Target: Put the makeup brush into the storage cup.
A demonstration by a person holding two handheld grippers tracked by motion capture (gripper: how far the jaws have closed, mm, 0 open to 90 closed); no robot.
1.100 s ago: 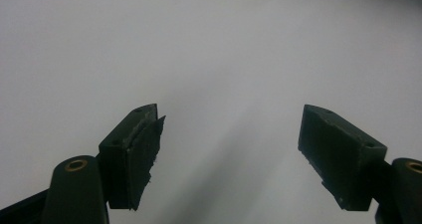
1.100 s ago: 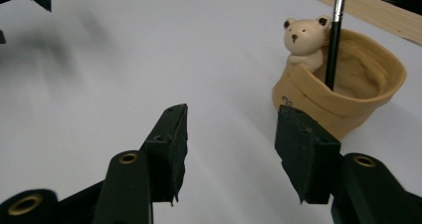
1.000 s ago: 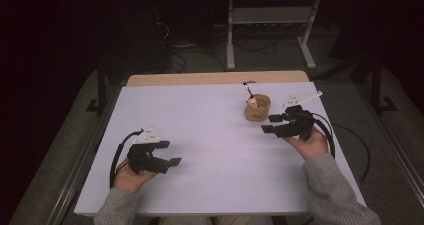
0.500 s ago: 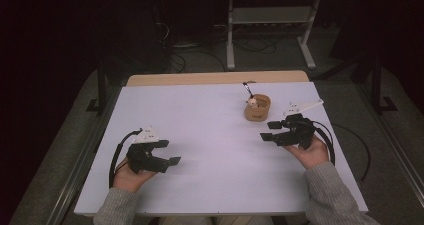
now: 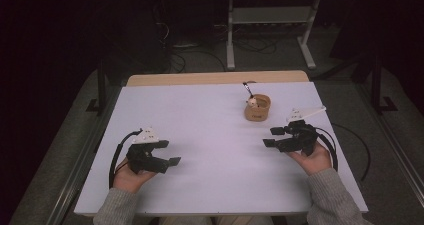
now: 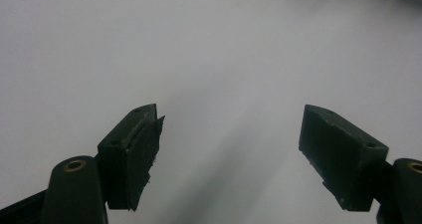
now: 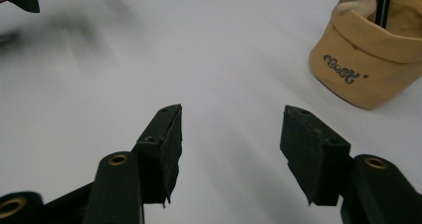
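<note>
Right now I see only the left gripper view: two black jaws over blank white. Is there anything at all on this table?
Observer: Yes, a small tan pot stands on the far right part of the white table.
Operator: Anything inside it?
Observer: A thin dark stick rises from it, beside a small pale figure.
Operator: Is the other gripper holding it?
Observer: No. The right gripper sits nearer the person than the pot, apart from it, jaws open with nothing between them.
Operator: Any writing on the pot?
Observer: Dark curly lettering on its side; I cannot read it.
</note>
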